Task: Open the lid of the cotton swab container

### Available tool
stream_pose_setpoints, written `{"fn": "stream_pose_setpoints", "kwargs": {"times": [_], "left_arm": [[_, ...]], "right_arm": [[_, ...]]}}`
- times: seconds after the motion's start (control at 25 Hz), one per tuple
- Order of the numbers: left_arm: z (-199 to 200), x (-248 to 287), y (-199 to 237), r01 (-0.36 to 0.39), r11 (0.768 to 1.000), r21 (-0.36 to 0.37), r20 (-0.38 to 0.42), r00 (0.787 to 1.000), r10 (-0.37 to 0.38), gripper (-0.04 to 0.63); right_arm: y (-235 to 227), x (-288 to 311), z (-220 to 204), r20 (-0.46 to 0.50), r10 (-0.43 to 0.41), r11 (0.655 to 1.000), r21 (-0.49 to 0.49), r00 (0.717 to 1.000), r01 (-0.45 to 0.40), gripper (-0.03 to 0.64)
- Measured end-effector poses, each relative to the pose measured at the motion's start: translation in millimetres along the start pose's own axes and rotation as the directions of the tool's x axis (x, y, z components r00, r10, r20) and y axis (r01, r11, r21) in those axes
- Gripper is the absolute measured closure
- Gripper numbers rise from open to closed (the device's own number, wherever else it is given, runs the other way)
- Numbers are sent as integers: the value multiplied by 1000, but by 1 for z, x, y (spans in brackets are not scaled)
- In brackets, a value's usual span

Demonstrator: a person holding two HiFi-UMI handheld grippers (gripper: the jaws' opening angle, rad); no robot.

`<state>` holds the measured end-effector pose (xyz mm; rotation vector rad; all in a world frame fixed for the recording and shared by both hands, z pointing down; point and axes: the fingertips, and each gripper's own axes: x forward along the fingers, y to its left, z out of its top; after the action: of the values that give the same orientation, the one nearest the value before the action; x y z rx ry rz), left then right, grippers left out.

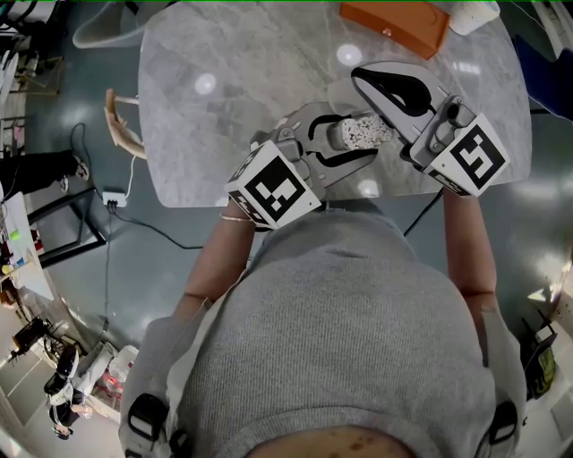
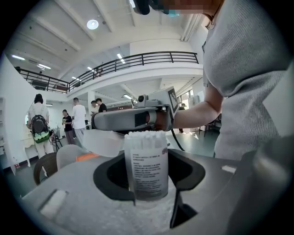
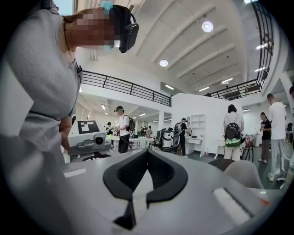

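Observation:
My left gripper (image 1: 358, 143) is shut on the clear cotton swab container (image 1: 365, 131), which it holds level over the near table edge. In the left gripper view the container (image 2: 147, 167) stands between the pads, its top uncovered and the white swab tips showing. My right gripper (image 1: 360, 77) points away past the container's open end, jaws shut. A pale translucent lid (image 1: 343, 97) sits at its tips, also seen as a cloudy cap (image 2: 102, 142) below the right gripper (image 2: 96, 125). In the right gripper view a thin pale sliver (image 3: 138, 186) lies pinched between the closed jaws.
A marble table (image 1: 224, 89) lies under both grippers, with an orange box (image 1: 394, 25) at its far edge. A chair (image 1: 121, 125) stands at the table's left. A power strip and cable (image 1: 114, 199) lie on the floor. Several people stand in the background (image 2: 73, 121).

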<state>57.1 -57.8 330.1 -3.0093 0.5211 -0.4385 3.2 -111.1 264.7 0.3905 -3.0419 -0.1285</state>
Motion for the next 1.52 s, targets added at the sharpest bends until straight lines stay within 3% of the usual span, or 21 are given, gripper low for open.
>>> {"fn": "stream_pose_setpoints", "kwargs": {"times": [0.8,1.52], "left_arm": [[-22,4,14,-53,996,-71,55,997,57,387],[-62,20,18,-63,993,-105,10,998,64,387]], "right_arm": [[0,-24,18,64,-83,997,11,994,83,614],[16,-37,11,40,-111,993,43,993,109,614]]}}
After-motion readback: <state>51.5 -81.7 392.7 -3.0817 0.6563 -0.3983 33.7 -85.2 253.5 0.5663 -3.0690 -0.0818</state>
